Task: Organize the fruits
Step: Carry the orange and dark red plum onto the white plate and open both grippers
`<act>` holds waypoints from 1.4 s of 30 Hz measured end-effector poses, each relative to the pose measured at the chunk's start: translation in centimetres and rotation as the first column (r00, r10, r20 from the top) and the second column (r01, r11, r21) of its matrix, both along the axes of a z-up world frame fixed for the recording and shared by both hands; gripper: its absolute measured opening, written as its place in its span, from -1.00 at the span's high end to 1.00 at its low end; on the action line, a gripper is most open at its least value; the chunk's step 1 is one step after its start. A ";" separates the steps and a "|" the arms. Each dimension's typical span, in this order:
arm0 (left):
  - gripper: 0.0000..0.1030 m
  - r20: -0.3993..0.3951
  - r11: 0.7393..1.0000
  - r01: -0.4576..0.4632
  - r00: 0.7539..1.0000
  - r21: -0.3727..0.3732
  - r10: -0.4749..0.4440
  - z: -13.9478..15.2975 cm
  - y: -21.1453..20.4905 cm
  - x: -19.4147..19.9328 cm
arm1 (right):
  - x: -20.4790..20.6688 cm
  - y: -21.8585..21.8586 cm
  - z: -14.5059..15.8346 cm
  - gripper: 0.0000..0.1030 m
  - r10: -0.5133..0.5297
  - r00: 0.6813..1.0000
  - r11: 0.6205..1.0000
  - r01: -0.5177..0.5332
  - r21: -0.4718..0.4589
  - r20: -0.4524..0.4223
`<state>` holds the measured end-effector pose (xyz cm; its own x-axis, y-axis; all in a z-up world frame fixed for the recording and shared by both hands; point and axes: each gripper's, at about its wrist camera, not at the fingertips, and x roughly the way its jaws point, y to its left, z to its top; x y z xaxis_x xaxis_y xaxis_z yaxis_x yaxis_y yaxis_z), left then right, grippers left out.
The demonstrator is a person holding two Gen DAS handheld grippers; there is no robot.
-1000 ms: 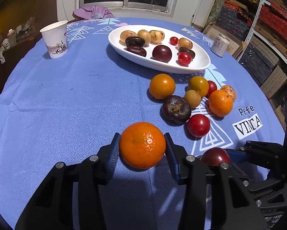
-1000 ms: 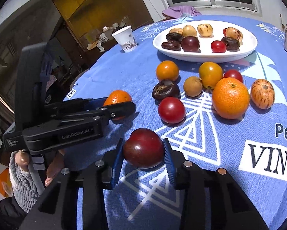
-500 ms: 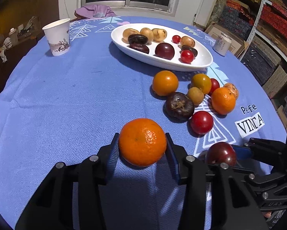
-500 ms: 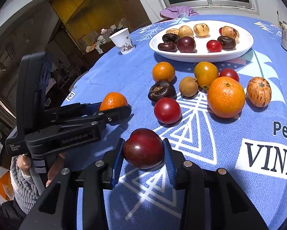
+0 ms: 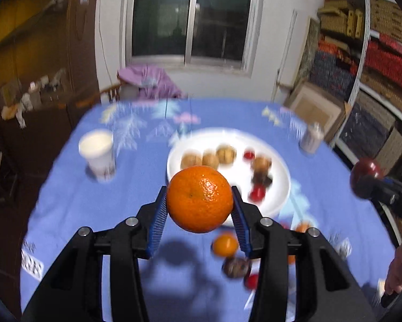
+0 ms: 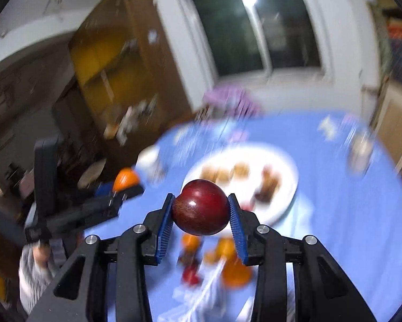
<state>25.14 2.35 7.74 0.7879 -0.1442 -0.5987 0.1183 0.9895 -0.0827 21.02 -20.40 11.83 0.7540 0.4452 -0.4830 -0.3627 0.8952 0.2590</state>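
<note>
Fruit is up off the blue bench (image 5: 66,201) in both grippers: the left gripper (image 5: 199,209) has its fingers clenched on an orange (image 5: 199,198), and the right gripper (image 6: 200,212) grips a dark red plum (image 6: 200,210). Beyond them, blurred, a white plate (image 5: 281,177) holds more fruit, with loose pieces near.

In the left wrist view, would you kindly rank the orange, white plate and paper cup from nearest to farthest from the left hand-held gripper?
1. Orange, clamped in the left hand-held gripper.
2. White plate, just beyond, slightly right.
3. Paper cup, farther, left.
</note>
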 end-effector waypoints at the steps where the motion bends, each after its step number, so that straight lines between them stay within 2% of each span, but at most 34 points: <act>1: 0.14 0.028 1.000 -0.007 1.000 0.000 0.007 1.2 -0.5 0.9 | 0.7 -0.1 0.8 0.22 -0.016 1.000 1.000 0.016 0.000 0.021; 4: 0.14 0.053 1.000 -0.007 0.999 -0.021 0.008 2.5 -1.8 4.0 | 4.1 0.3 2.2 0.22 -0.052 0.997 0.998 0.051 0.025 0.050; 6: 0.14 0.050 0.999 -0.016 0.999 -0.033 0.018 2.4 -2.4 6.3 | 6.7 0.9 1.3 0.22 -0.073 0.996 0.997 0.073 0.013 0.041; 9: 0.14 0.037 0.998 -0.062 0.997 -0.005 0.062 1.4 -2.7 9.8 | 11.2 2.2 -1.2 0.22 -0.085 0.996 0.995 0.085 -0.042 -0.015; 11: 0.14 0.008 0.996 -0.090 0.996 0.012 0.090 0.1 -2.7 12.9 | 14.2 3.2 -3.5 0.22 -0.082 0.994 0.993 0.075 -0.095 -0.072; 14: 0.14 -0.049 0.995 -0.095 0.994 -0.011 0.094 -1.6 -2.3 16.5 | 16.7 4.0 -6.0 0.22 -0.062 0.989 0.990 0.044 -0.133 -0.134; 20: 0.14 -0.177 0.996 -0.078 0.982 -0.047 0.069 -6.3 -1.7 21.8 | 19.2 5.2 -10.8 0.22 -0.033 0.970 0.984 -0.010 -0.177 -0.241; 25: 0.14 -0.261 0.996 -0.051 0.965 -0.069 0.032 -9.4 -1.6 23.5 | 19.3 6.0 -12.4 0.21 -0.030 0.960 0.980 -0.026 -0.195 -0.277; 30: 0.14 -0.281 0.997 -0.047 0.959 -0.068 0.026 -10.6 -1.8 24.0 | 19.2 6.5 -13.1 0.21 -0.030 0.956 0.977 -0.033 -0.209 -0.292; 39: 0.12 -0.248 0.999 -0.044 0.968 -0.018 0.038 -10.5 -2.7 23.7 | 20.1 6.3 -14.0 0.19 -0.032 0.944 0.979 -0.036 -0.200 -0.328; 41: 0.04 -0.235 0.999 -0.043 0.971 -0.014 0.039 -10.3 -2.7 23.5 | 20.1 6.2 -14.0 0.19 -0.038 0.944 0.979 -0.029 -0.199 -0.327; 42: -0.08 -0.220 0.999 -0.047 0.974 -0.009 0.044 -10.0 -2.7 23.3 | 20.2 6.1 -14.0 0.19 -0.039 0.944 0.980 -0.028 -0.197 -0.329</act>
